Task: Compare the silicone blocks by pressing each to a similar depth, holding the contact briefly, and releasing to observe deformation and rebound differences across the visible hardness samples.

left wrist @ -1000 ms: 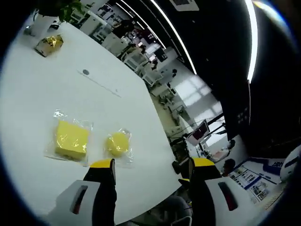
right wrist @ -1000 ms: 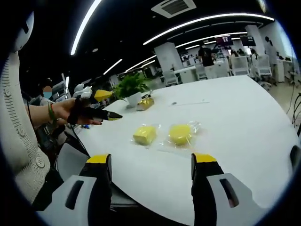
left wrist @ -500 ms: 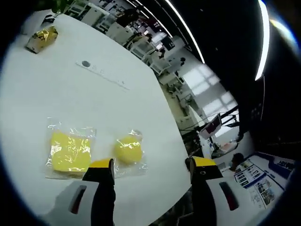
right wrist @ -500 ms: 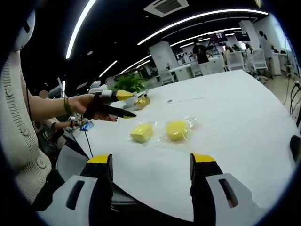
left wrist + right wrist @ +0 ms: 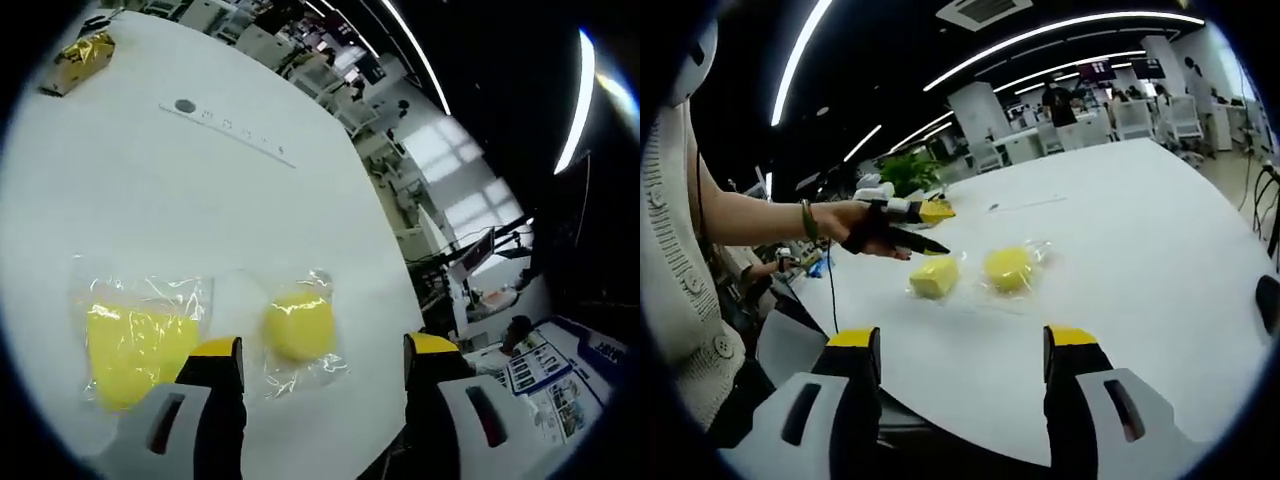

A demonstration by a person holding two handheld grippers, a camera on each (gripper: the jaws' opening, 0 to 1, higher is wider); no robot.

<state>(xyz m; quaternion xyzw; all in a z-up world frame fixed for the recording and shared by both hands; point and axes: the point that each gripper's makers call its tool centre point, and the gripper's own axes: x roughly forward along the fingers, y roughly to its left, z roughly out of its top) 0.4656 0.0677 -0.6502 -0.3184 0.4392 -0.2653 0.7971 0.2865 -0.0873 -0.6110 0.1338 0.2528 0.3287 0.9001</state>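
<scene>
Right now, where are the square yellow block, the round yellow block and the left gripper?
square yellow block (image 5: 933,277), right gripper view, top face.
round yellow block (image 5: 299,325), left gripper view, centre of its top.
left gripper (image 5: 928,229), right gripper view, between its fingers.

open office: rows of desks (image 5: 1070,125), chairs (image 5: 1132,117).

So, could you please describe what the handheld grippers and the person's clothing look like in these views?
Each gripper has two black jaws with yellow tips and light grey housings bearing dark slots: the left gripper and the right gripper look alike. Seen from the right gripper view, the left gripper shows a white body behind its black jaws. The person wears a cream knitted garment with a button and a dark wristband.
</scene>
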